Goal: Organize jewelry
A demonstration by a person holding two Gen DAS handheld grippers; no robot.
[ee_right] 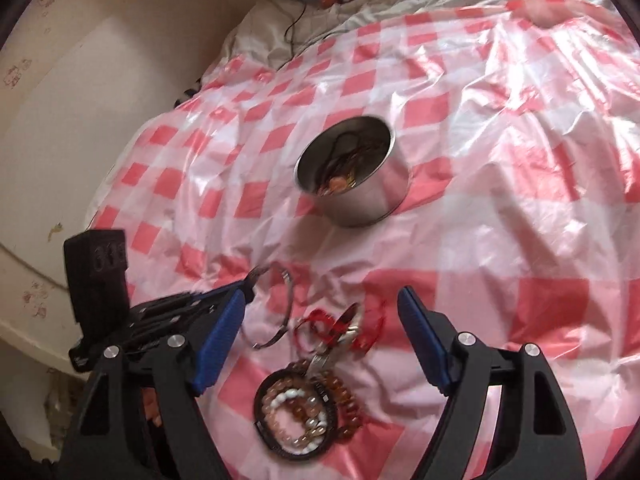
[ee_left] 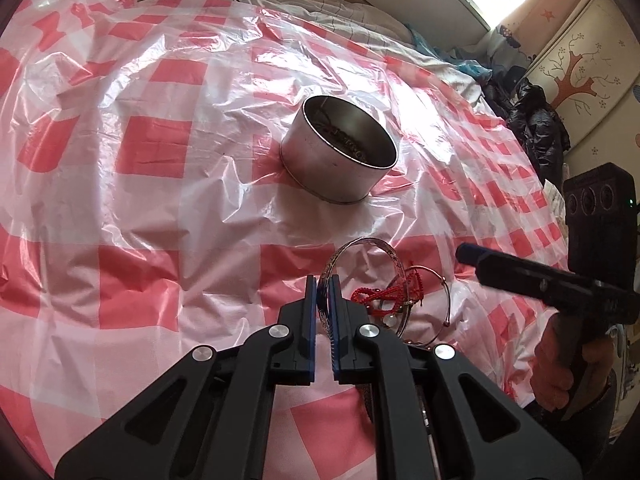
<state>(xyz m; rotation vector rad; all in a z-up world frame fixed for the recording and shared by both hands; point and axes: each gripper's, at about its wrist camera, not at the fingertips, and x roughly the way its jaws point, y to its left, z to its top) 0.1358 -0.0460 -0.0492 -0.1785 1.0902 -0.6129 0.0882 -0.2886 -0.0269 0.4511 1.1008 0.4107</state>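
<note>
Clamped between the left gripper's (ee_left: 323, 294) blue pads, a silver bangle (ee_left: 356, 248) stands on edge over the red-checked plastic sheet (ee_left: 160, 152). Red cords (ee_right: 332, 326) and beaded bracelets (ee_right: 298, 412) lie under the wide, empty right gripper (ee_right: 322, 334); the steel tin (ee_right: 352, 176) sits beyond.

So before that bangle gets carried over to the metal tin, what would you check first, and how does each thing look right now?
1. Left gripper clamped on the silver bangle: ok.
2. Bangle free of the red cord: cannot tell; they overlap.
3. Tin upright, mouth open: ok.
4. Room left in the tin: ok; jewelry lies low inside.
5. Right gripper open and empty: ok.
6. Beaded bracelets apart from the bangle: ok.
</note>
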